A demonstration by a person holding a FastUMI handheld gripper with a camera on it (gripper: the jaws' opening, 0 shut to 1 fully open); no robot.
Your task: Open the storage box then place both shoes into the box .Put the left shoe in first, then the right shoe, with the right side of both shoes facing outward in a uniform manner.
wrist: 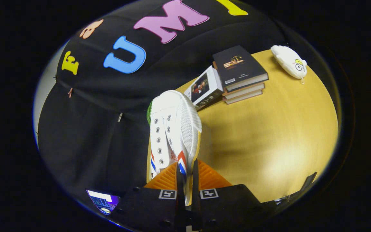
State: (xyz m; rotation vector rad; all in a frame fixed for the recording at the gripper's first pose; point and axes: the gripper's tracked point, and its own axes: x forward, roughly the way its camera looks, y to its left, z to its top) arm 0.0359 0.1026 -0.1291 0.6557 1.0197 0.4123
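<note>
gripper point(185, 175) fingers drawn in narrow, both pressing on the side wall of a white shoe point(172, 129) near its heel end; shoe held clear of the table point(269, 145), toe pointing away from the fingers, eyelet rows and red-and-blue side stripes facing the camera. a sliver of green shows at the far left edge of the shoe; cannot tell what it belongs to.

just beyond the toe: a loose book point(204, 88) lying flat. touching it on the right, a stack of books point(242, 75), dark cover on top. well apart, at the far right corner of the table, a small white pouch point(290, 61) with a cartoon eye printed on it.

low down beside the gripper body, to the left, part of a lit screen point(103, 200).

progress, as a judgement: one shoe is in hand and in transit, so the work is somewhere in the placing stage. cannot tell whether this is the left or the right shoe, hence whether it is the first or the second placement. whether the box stands open, and whether any shoe is already inside, cannot be settled from here. remaining at minimum: seat this shoe in the box with its right side outward.
</note>
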